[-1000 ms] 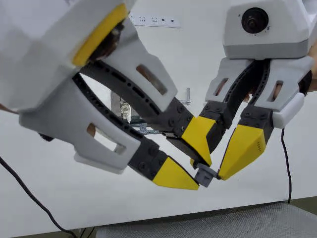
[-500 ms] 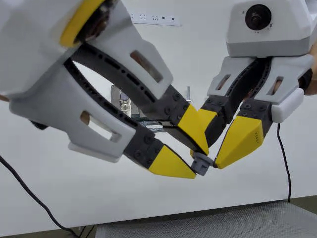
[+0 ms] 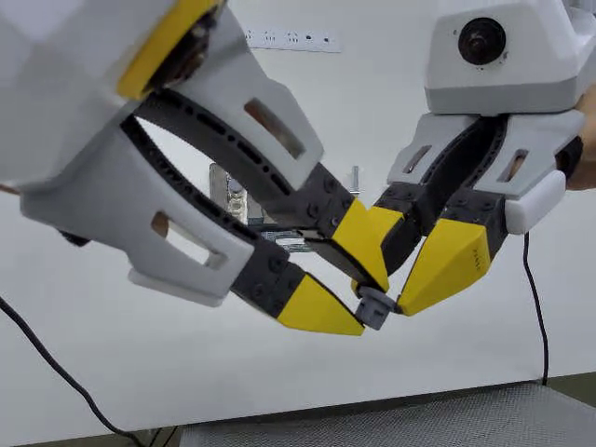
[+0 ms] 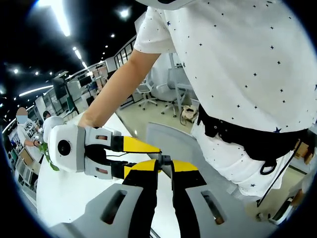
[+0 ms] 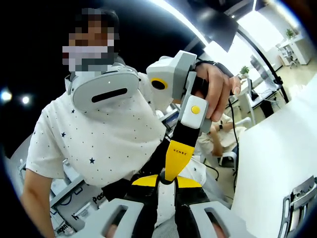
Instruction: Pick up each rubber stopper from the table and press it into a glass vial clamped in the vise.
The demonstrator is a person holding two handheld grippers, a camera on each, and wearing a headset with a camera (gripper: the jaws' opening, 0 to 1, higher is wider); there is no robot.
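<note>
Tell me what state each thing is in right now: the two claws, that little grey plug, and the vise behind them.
left claw: shut on the grey plug, tips pinching it.
right claw: shut on the same plug, meeting the left claw tip to tip.
grey plug: lifted off the table, gripped by both claws at once.
vise: standing on the white table behind the claws, mostly hidden; its contents cannot be made out.

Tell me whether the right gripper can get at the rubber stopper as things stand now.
Probably yes. The rubber stopper is pinched at the tips of the left gripper, and the right gripper has its tips close on either side of it. Nothing stands between them.
</note>
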